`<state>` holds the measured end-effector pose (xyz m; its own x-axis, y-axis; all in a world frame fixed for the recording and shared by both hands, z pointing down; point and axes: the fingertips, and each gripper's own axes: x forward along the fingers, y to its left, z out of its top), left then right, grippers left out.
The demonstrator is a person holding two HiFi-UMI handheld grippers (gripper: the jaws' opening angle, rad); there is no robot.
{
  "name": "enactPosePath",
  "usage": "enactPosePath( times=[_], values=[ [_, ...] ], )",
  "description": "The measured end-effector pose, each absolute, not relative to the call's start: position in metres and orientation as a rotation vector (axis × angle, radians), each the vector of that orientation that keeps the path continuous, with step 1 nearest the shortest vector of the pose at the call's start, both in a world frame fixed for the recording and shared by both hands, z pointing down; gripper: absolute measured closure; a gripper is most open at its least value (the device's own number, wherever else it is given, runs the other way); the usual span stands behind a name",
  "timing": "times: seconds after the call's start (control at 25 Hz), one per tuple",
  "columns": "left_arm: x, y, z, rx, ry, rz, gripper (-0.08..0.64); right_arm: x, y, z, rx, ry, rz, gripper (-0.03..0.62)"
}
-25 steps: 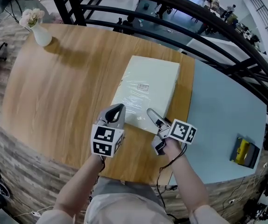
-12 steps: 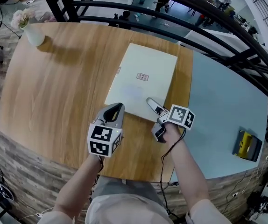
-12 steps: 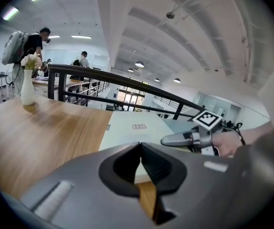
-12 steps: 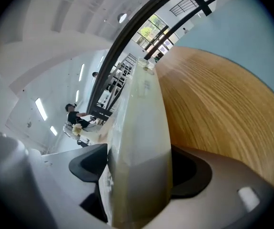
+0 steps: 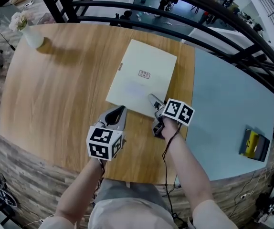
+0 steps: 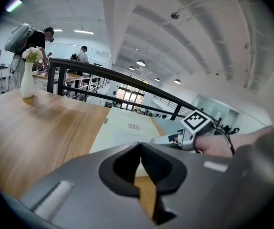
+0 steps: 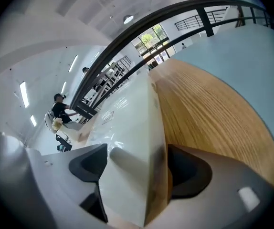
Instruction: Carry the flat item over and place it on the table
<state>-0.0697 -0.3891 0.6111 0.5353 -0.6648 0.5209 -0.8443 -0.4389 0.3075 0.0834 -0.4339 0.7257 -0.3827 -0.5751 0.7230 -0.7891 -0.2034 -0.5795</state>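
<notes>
A flat white box (image 5: 142, 78) with a small label lies on the wooden table (image 5: 56, 89). My right gripper (image 5: 155, 114) is at its near right corner. Its jaws are opening, one finger above the box and one below the table-side edge. In the right gripper view the box's edge (image 7: 127, 128) runs between the spread jaws of the right gripper (image 7: 137, 171). My left gripper (image 5: 117, 112) sits just short of the box's near edge, shut with nothing in it. The left gripper view shows the left gripper (image 6: 141, 166), the box (image 6: 127, 125) ahead, and the right gripper (image 6: 175, 138) beside it.
A white vase of flowers (image 5: 29, 30) stands at the table's far left corner. A pale blue table (image 5: 223, 104) adjoins on the right, with a yellow and black object (image 5: 252, 144) on it. A black railing (image 5: 213, 13) curves behind. People stand far off.
The right gripper's jaws have spread wider around the box's corner. The left gripper's tip, earlier over the box's near edge, now sits just off it. The box lies flat.
</notes>
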Motion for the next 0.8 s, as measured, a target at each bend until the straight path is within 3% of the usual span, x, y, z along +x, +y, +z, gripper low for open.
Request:
enactPosePath(
  times=[0.24, 0.6, 0.8],
  values=[
    [-0.066, -0.386, 0.590, 2.269, -1.223, 0.410, 0.557, 0.092, -0.430, 0.699, 1.672, -1.892, 1.524, 0.217],
    [-0.068, -0.381, 0.525, 2.346, -1.280, 0.337, 0.557, 0.100, -0.409, 0.586, 1.745, -2.148, 1.138, 0.445],
    [-0.070, -0.369, 0.489, 2.406, -1.317, 0.327, 0.557, 0.096, -0.394, 0.508, 1.744, -2.290, 0.837, 0.463]
  ],
)
